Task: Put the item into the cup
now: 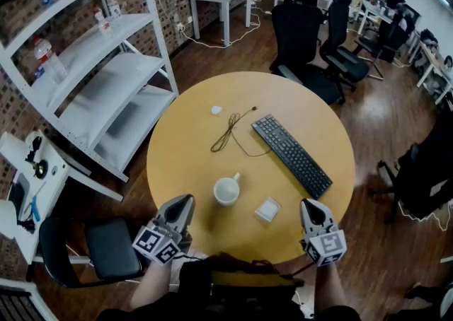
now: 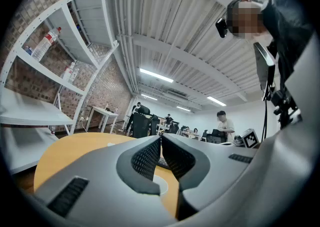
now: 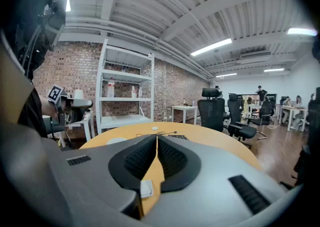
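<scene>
seen from the head camera looking steeply down, two handheld grippers sit at the near edge of a round wooden table (image 1: 191,150), each carrying a cube with square markers. the left gripper (image 1: 184,202) is at lower left. its jaws are closed together, tips meeting, with nothing between them. the right gripper (image 1: 309,206) is at lower right, and its jaws are likewise pressed together and empty.

the small white square item (image 1: 268,209) lies flat on the table between the two grippers, nearer the right one. it is just ahead of and to the left of the right fingertips, clearly apart from them, and untouched by either gripper. in the right gripper view the closed jaws (image 3: 156,137) point across the table, and the item (image 3: 145,188) shows low in the gap beneath them, slightly left of their line.

a little farther in, and to the item's left, stands the white cup (image 1: 226,190), upright and open at the top, close to the item but not touching it. it is ahead and to the right of the left fingertips. in the left gripper view the closed jaws (image 2: 161,138) aim over the table, with the cup's rim (image 2: 160,184) visible below them.

beyond the cup a black keyboard (image 1: 291,155) lies diagonally on the right half of the table, with a thin black cable (image 1: 230,131) looped to its left and a small white object (image 1: 216,109) past that.

farther off, a white shelving unit (image 1: 106,65) holding bottles stands to the left against a brick wall, and black office chairs (image 1: 301,37) stand behind the table.
</scene>
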